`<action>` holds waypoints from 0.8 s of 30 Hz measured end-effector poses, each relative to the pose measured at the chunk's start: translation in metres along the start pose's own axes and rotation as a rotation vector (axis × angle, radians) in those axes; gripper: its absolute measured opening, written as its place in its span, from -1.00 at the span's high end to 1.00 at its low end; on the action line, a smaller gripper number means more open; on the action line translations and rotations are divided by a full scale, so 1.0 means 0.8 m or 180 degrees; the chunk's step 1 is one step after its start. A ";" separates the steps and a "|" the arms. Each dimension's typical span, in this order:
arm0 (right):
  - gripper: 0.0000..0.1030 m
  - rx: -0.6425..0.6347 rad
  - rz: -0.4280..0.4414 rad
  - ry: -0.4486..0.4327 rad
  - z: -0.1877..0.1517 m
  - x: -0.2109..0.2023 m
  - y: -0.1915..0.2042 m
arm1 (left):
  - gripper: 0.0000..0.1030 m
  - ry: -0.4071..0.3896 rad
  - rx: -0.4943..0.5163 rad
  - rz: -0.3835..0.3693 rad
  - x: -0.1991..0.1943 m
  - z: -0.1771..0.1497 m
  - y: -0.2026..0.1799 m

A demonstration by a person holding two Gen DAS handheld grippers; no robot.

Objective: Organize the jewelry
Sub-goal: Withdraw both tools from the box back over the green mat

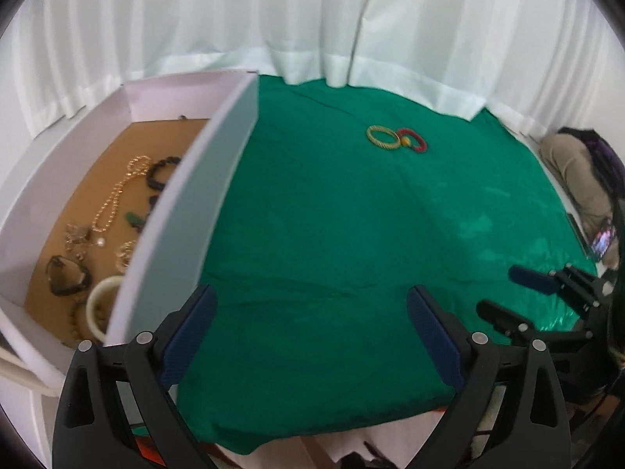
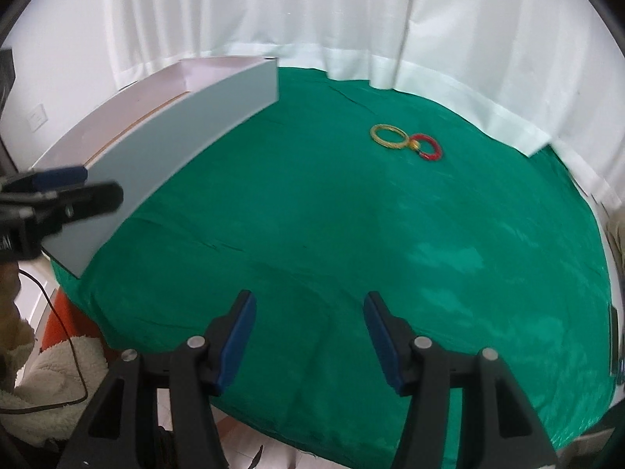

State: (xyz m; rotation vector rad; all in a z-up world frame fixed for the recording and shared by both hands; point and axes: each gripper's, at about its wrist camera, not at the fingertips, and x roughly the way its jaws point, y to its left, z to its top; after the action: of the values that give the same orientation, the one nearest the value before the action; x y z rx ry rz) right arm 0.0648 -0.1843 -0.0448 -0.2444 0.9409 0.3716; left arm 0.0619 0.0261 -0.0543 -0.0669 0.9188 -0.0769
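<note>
Step in hand: judged as the approach to the last two loose pieces, with most of the jewelry already lying in the box.
Yellow bangle: lying flat far out on the green cloth, touching the red bracelet beside it.
Red bracelet: lying flat just right of the bangle, a small yellow bead sitting where the two meet.
Left gripper: hanging over the near cloth with jaws standing wide apart, nothing between them.
Right gripper: hovering over the near cloth, jaws partly apart and carrying nothing.
White box: sitting at the left on the cloth, well apart from the two rings; its brown floor is holding a gold chain, dark beaded bracelets, a cream bangle and small gold pieces.
Doing it well: taking one ring at a time is looking wisest, since they are touching and one could drag the other; pinching across a rim edge, pads coming down steeply, should be keeping the cloth out of the grip.
In the way: the tall near wall of the box is needing a lift over; the cloth is wrinkling and could snag.
Surroundings: white curtain hanging behind; a person sitting at the far right in the left view.
</note>
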 end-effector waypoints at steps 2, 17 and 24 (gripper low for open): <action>-0.22 0.0042 -0.0050 -0.0020 -0.005 -0.002 -0.007 | -0.92 -0.0037 0.0128 0.0110 0.004 -0.002 -0.009; -0.22 0.0167 -0.0098 0.0002 -0.019 0.010 -0.033 | -0.93 -0.0020 0.0333 0.0153 0.017 -0.008 -0.026; -0.22 0.0255 -0.0051 0.0031 -0.021 0.013 -0.044 | -0.93 0.0089 0.0527 0.0134 0.031 -0.011 -0.041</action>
State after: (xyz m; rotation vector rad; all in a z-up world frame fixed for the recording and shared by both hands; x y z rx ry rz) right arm 0.0722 -0.2200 -0.0618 -0.1805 0.9606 0.3176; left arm 0.0689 -0.0091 -0.0763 0.1074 0.9384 -0.1148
